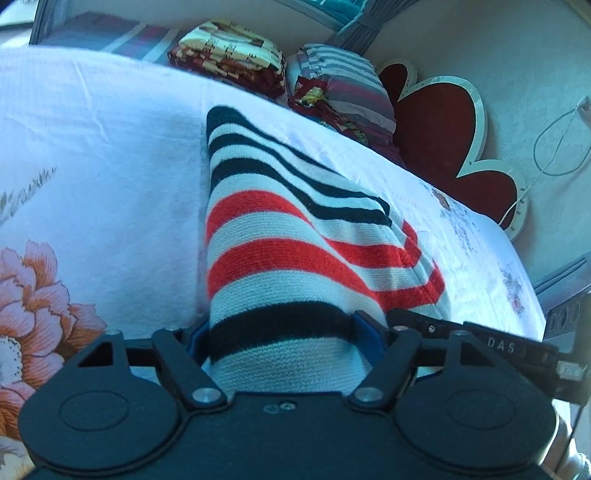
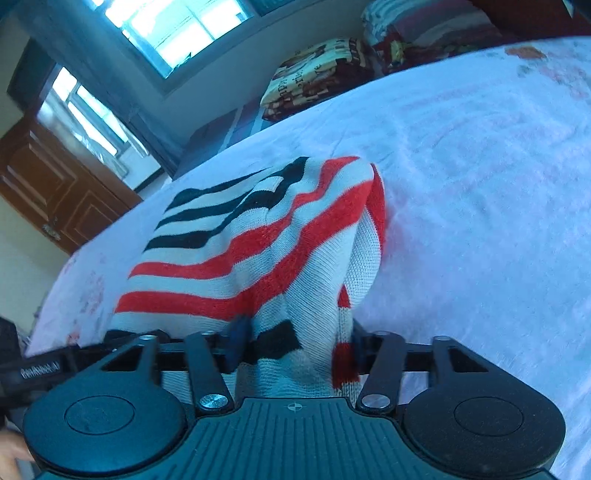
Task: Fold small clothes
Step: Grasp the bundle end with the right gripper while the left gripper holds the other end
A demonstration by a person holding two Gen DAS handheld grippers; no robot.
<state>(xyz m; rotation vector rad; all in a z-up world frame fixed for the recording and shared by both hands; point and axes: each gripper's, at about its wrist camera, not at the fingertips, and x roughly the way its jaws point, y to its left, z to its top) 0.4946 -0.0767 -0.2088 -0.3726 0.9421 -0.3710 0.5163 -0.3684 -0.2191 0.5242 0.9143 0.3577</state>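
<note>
The right hand-held gripper [image 2: 291, 343] closes its pads on a bunched edge of the striped knitted garment [image 2: 236, 243], which carries red, dark and white bands. From the pads the knit drapes forward onto the bed sheet [image 2: 480, 184], pale with faint floral print. A folded patterned blanket [image 2: 314, 77] sits at the bed's far edge, with more stacked bedding [image 2: 413, 33] beside it. A bright window [image 2: 177, 26] and a brown wooden door [image 2: 48, 192] stand at upper left.

Floral bedsheet [image 1: 92, 155], folded blankets [image 1: 229, 55] near a red flower-shaped headboard [image 1: 436, 122]; brown door [image 2: 48, 188], window [image 2: 177, 26]
</note>
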